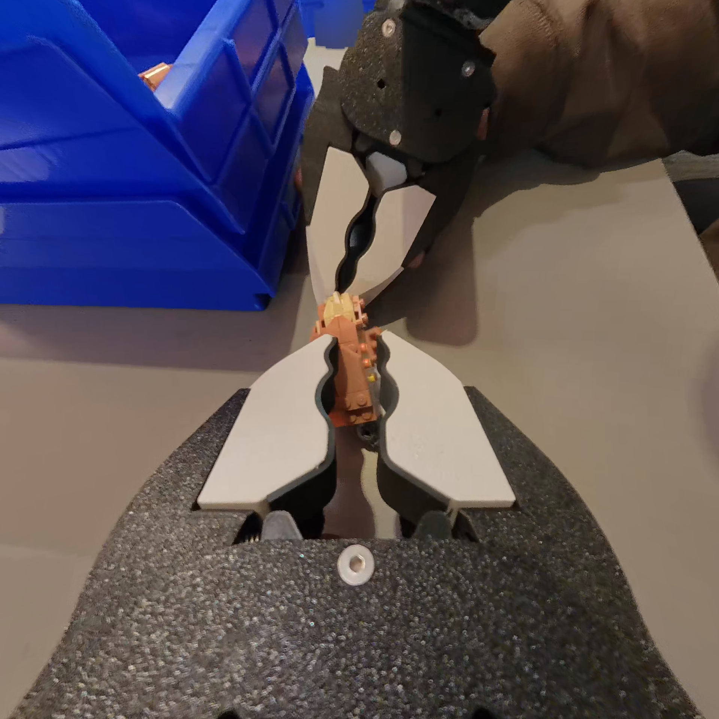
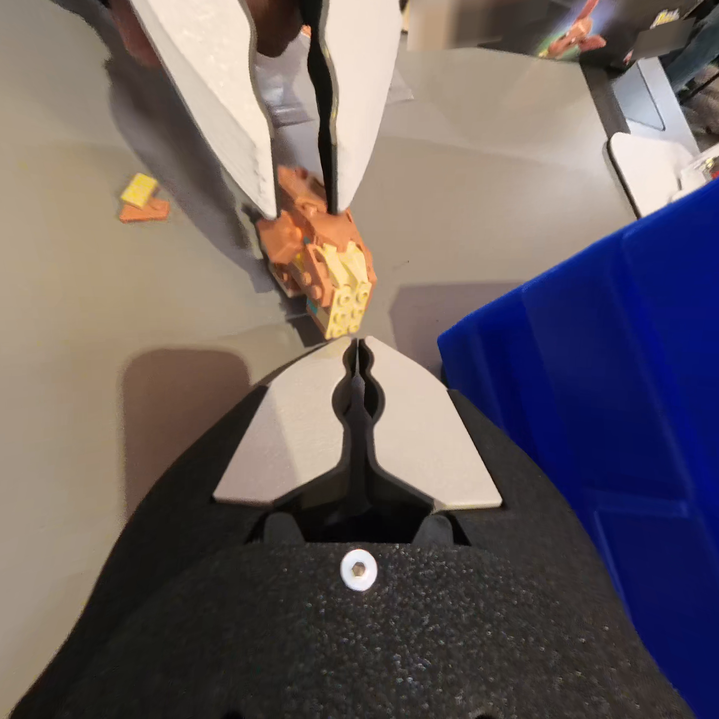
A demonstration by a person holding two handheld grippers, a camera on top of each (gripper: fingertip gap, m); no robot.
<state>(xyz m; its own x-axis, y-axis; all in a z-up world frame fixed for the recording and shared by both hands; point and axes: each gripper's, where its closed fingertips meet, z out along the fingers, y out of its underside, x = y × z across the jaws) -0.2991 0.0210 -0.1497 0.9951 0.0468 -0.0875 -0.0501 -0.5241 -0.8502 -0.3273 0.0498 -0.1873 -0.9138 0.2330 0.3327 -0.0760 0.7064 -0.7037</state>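
Note:
My left gripper [image 1: 356, 338] is shut on an orange-brown brick model [image 1: 350, 373], which runs lengthwise between its fingers, just above the grey table [image 1: 564, 350]. The model's pale yellow end [image 1: 340, 307] sticks out past the fingertips. My right gripper [image 1: 338, 292] faces it from the far side. In the right wrist view, the right gripper [image 2: 356, 341] has its fingertips together, right at the model's yellow studded end [image 2: 346, 311], with nothing showing between them. The left gripper [image 2: 305, 210] comes in from the top of that view and clamps the model [image 2: 311, 241].
A blue plastic bin [image 1: 136, 194] stands at the left, close to both grippers, with an orange piece [image 1: 153, 76] inside; it also shows in the right wrist view [image 2: 583, 389]. Loose yellow [image 2: 138, 188] and orange [image 2: 144, 213] pieces lie on the table. A brown sleeve [image 1: 603, 78] is behind the right gripper. The grippers' ends are close to 6 cm from one another.

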